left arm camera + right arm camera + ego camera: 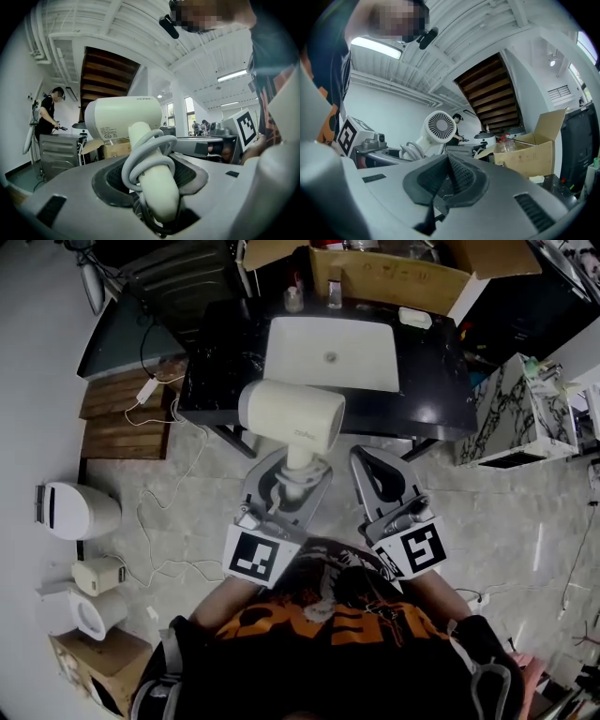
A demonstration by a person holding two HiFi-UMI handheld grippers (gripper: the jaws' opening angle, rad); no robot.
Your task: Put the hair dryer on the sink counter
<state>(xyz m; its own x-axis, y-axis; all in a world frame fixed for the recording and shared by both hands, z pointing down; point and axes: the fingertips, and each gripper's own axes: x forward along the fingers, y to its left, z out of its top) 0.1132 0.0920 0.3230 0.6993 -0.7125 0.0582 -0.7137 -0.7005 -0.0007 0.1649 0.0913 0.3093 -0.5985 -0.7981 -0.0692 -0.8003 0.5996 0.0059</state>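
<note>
A cream hair dryer (291,415) with its grey cord coiled round the handle stands upright in my left gripper (289,465), which is shut on the handle. In the left gripper view the hair dryer (124,117) rises between the dark pads of the left gripper (152,177). It hangs over the floor just in front of the black sink counter (433,381) with its white basin (331,352). My right gripper (372,460) is beside it to the right, shut with nothing in it. In the right gripper view its jaws (449,176) meet, and the hair dryer (438,125) shows at the left.
An open cardboard box (389,277) stands behind the counter, with small bottles (293,301) and a white soap dish (414,318) at the counter's back edge. A marble-patterned cabinet (511,413) is at the right. Wooden pallets (117,418), a white cable (169,512) and white appliances (80,510) lie at the left.
</note>
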